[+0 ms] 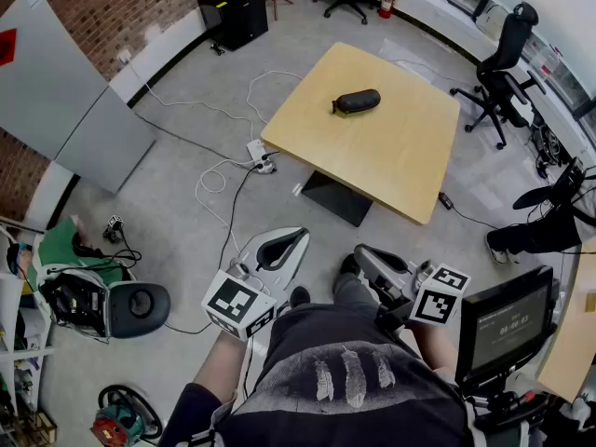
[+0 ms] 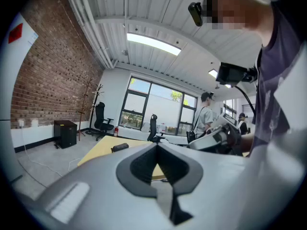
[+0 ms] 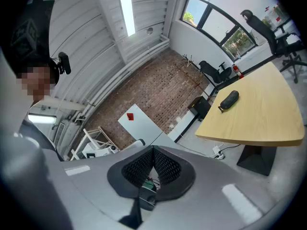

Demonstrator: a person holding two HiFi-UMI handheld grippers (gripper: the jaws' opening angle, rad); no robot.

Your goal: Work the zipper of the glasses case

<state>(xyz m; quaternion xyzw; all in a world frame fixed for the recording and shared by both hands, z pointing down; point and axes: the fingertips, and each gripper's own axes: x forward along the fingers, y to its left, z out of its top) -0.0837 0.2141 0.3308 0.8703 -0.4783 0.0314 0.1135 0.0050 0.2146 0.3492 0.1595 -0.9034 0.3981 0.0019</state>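
the black glasses case (image 1: 358, 101) lies zipped shut, alone on the pale wooden table (image 1: 400, 161); its inside is hidden. the table stands on a grey floor (image 1: 186, 231) trailed with white cables (image 1: 216, 173), near a brick wall (image 1: 112, 7) and an office chair (image 1: 503, 73). the left tongs (image 1: 296, 237) and right tongs (image 1: 361, 250) are pressed together on nothing, close to the person's body, well apart from the case.

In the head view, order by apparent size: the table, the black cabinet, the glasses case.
1. table
2. black cabinet
3. glasses case
The cabinet is farther off, so its real size is unsure.
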